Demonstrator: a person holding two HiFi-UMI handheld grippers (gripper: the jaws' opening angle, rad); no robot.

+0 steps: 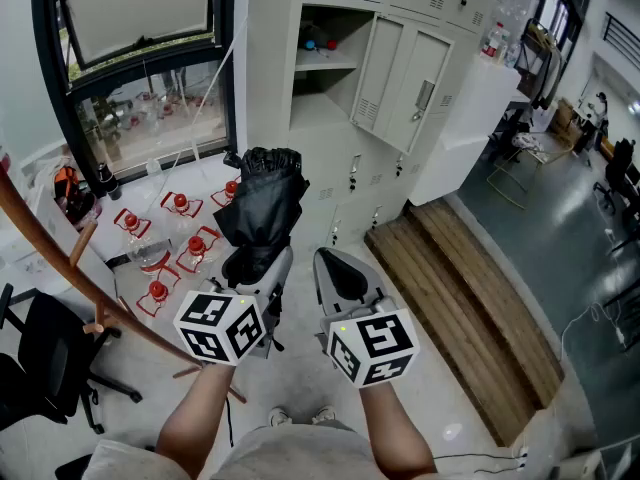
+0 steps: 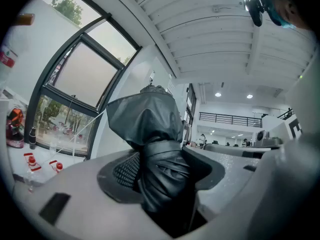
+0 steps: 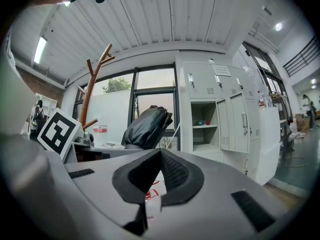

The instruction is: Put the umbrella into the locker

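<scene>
Seen from the head camera, a person stands on a pale floor facing a white bank of lockers. One locker (image 1: 318, 114) is open, its door (image 1: 398, 80) swung to the right and a shelf with small red and blue items inside.

The left gripper (image 1: 258, 265) is clamped on a folded black umbrella (image 1: 262, 203). In the left gripper view the dark ribbed pads (image 2: 125, 170) press on both sides of the tightly strapped lower part of the umbrella, so the jaws stand wide around it. The loose folds of the canopy bulge out above them. The umbrella stands upright out of the jaws, below and to the left of the open locker and clear of it, outside the compartment.

The right gripper (image 1: 338, 268) is level beside the left one, below the open locker. Its jaws are drawn together at the tips and nothing sits between them. In the right gripper view the umbrella shows to the left of the open locker.

Left of the locker, under a dark-framed window (image 1: 140, 28), clear bottles with red caps (image 1: 150, 253) lie scattered on the floor. A wooden coat stand (image 1: 60, 248) leans across the lower left. To the right of the locker lies a low wooden platform (image 1: 470, 298).
</scene>
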